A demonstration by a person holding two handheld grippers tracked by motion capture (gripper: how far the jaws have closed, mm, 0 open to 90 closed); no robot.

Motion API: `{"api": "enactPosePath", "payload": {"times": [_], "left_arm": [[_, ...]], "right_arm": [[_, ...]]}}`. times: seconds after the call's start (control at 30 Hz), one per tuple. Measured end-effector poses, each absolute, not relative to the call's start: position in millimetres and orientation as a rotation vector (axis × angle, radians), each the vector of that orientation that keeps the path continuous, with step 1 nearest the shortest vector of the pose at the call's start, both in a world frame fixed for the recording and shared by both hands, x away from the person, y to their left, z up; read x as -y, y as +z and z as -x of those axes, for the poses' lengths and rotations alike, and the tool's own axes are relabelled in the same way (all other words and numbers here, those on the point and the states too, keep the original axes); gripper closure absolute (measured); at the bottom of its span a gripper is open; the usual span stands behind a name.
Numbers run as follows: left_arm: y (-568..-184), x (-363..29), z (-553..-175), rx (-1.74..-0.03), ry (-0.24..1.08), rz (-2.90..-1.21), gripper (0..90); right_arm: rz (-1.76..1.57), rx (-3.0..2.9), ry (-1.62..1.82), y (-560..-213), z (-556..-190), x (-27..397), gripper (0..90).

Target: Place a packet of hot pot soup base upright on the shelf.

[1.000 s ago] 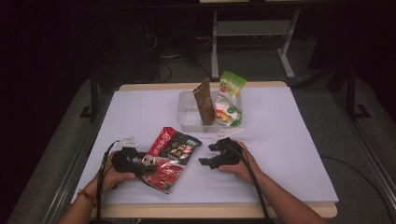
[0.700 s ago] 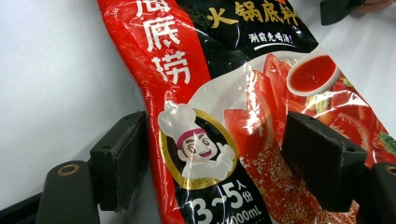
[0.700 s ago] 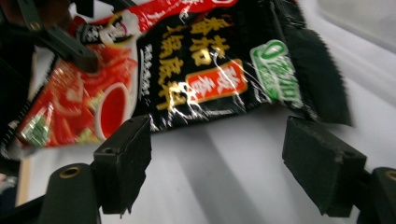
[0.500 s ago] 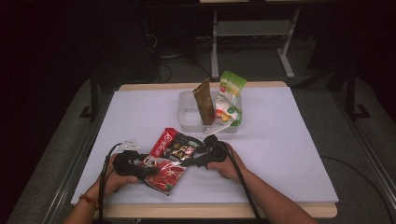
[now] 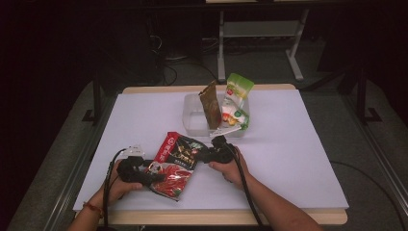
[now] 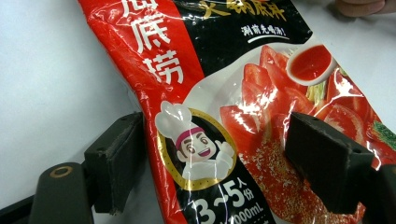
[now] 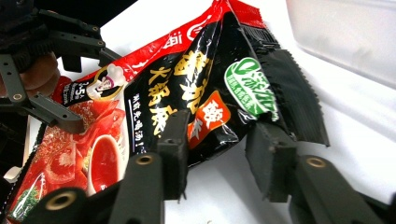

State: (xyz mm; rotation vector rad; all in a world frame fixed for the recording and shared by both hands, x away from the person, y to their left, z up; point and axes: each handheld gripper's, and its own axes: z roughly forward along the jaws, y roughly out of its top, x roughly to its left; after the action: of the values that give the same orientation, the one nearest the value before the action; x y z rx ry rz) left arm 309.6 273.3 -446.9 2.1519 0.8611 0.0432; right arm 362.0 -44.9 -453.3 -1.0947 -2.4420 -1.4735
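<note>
From above, a red and black sauce packet (image 5: 176,163) lies near the front of the white table (image 5: 298,154), between the left gripper (image 5: 153,177) and right gripper (image 5: 206,155). A clear tub (image 5: 193,118) farther back holds 2 upright pouches (1 brown, 1 green and white).

In the left gripper view the jaws straddle the packet's (image 6: 243,112) lower part, 1 pad against each edge, holding it.

In the right gripper view the jaws, having just been closing, pinch the packet's (image 7: 205,88) crumpled black corner.
</note>
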Motion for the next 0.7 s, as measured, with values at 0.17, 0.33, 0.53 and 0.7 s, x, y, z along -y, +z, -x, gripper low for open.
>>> {"api": "enactPosePath", "payload": {"times": [0.17,0.33,0.53,0.7], "left_arm": [[-446.5,-273.5,-308.7,-0.865,0.046,-2.153,19.2],[-447.4,-273.1,-310.7,-0.857,0.052,-2.151,15.6],[-446.6,-272.1,-324.7,-0.846,0.005,-2.152,11.5],[-441.1,-267.4,-329.8,-0.805,0.0,-2.172,11.0]], "right_arm": [[1.118,2.434,-1.504,-450.3,-361.5,44.3,67.6],[1.135,2.439,-1.542,-446.8,-358.9,42.0,71.4],[1.117,2.45,-1.598,-437.1,-355.5,36.9,74.0],[1.053,2.491,-1.662,-425.5,-349.0,33.7,74.9]]}}
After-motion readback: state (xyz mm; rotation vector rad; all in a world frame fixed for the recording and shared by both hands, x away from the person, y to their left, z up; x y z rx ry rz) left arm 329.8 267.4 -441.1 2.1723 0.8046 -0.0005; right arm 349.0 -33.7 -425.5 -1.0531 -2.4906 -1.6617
